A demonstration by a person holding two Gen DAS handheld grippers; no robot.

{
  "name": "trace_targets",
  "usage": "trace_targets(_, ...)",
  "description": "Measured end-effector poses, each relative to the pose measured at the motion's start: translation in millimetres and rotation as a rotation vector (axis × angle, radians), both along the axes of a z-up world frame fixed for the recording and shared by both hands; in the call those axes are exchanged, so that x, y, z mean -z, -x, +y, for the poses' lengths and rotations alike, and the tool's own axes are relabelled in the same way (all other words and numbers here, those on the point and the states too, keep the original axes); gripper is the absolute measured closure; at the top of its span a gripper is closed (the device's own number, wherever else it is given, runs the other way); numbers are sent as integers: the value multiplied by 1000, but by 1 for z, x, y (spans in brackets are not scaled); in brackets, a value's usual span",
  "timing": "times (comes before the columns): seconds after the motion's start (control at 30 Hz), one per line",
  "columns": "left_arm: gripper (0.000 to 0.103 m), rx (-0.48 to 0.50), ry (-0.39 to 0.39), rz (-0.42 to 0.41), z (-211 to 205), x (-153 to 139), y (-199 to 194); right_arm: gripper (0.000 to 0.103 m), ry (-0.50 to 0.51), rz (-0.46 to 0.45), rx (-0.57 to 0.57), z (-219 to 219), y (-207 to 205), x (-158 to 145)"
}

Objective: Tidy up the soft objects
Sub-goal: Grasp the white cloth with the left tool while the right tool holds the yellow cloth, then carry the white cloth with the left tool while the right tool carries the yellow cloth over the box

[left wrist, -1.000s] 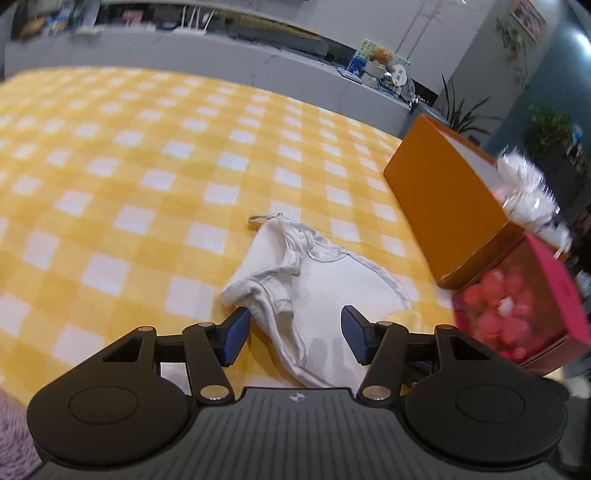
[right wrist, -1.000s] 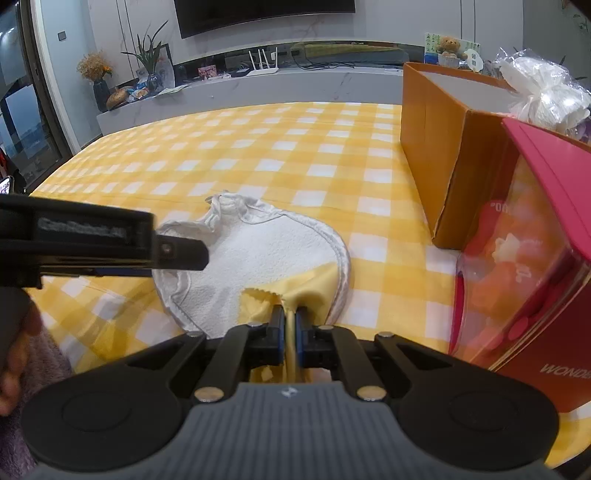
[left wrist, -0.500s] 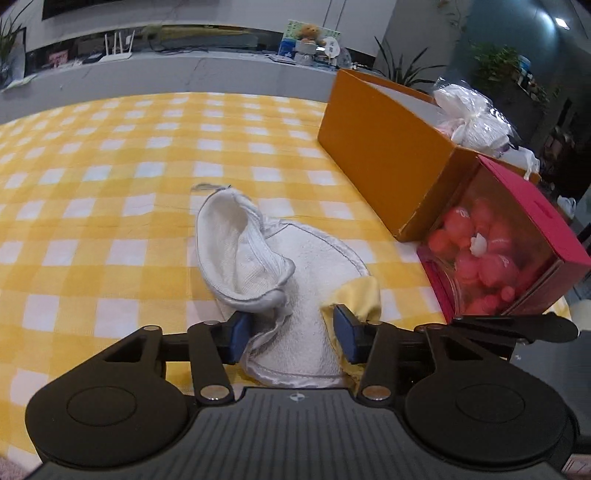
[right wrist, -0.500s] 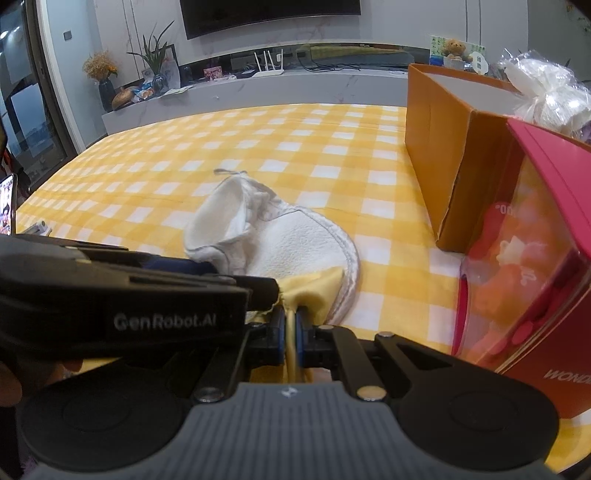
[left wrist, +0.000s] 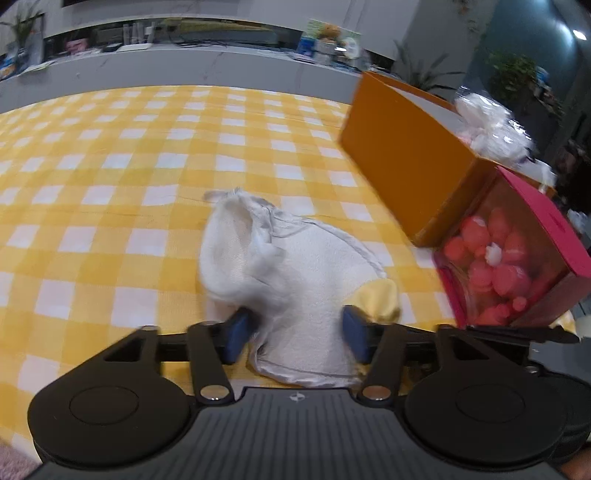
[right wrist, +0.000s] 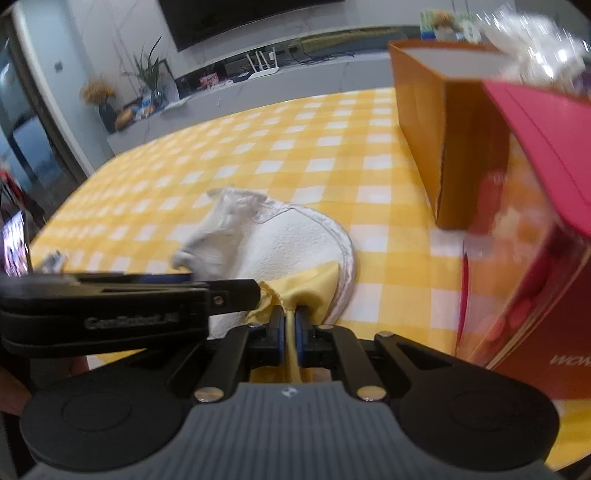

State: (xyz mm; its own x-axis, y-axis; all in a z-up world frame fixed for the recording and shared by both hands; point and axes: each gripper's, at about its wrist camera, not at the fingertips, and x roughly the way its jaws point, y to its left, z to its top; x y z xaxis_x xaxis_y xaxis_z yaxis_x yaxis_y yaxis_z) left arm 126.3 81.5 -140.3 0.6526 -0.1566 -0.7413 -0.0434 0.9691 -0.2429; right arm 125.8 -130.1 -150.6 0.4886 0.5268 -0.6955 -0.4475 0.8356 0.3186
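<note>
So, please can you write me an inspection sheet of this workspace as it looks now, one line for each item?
Surface: yellow and white checked tablecloth, flat.
Job's things: white cloth with a yellow part, partly folded over, lying on the tablecloth.
Clutter: orange box, open on top; pink box with round pink pieces behind a clear window; white bundle in clear wrap behind them.
Grippers: left gripper open, jaws have just been opening, the cloth between them but not pressed; right gripper shut on the yellow part.
Cables: nothing seen on the tablecloth.
Surroundings: grey counter, potted plants, dark screen.
</note>
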Motion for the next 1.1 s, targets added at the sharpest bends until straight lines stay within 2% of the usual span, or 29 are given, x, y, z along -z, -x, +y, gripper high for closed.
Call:
trace_targets(0.07, 19, -15, 40, 18, 7, 3, -2, 100, -32, 24, 10, -4, -3, 2)
trace_targets(0.13, 19, -13, 48, 18, 6, 3, -2, 100, -73, 50, 40, -9, -5, 4)
trace_targets(0.23, 23, 16, 33, 13, 1, 3, -3, 100, -55, 18, 14, -7, -1, 4)
trace_targets(0.27, 29, 26, 32, 10, 0, 3, -3, 100, -49, 10, 7, -6, -1, 4)
trace_targets(0.3, 39, 42, 43, 5, -1, 2, -3, 100, -46, 5, 4, -5, 0, 4)
trace_targets(0.33, 45, 59, 51, 2, -2, 2, -3, 100, -40, -2, 0, -4, 0, 4)
trace_targets(0.37, 58, 74, 56, 0, -4, 2, -3, 100, -28, -13, -8, -3, 1, 4)
trace_targets(0.4, 64, 84, 57, -1, -5, 2, -3, 100, -15, -25, -17, -1, 3, 3)
trace_targets(0.6, 79, 86, 51, -15, -6, 1, -1, 100, -9, -29, -28, -1, 4, 1)
trace_targets(0.83, 80, 69, 84, -41, 1, -5, 5, 101, 32, -37, 24, -7, 5, -11)
trace_targets(0.97, 80, 59, 105, -74, 5, -12, 13, 101, 26, -65, 53, -17, 8, -21)
trace_targets(1.1, 83, 36, 92, -102, 5, -22, 24, 101, 5, -109, 67, -26, 12, -39)
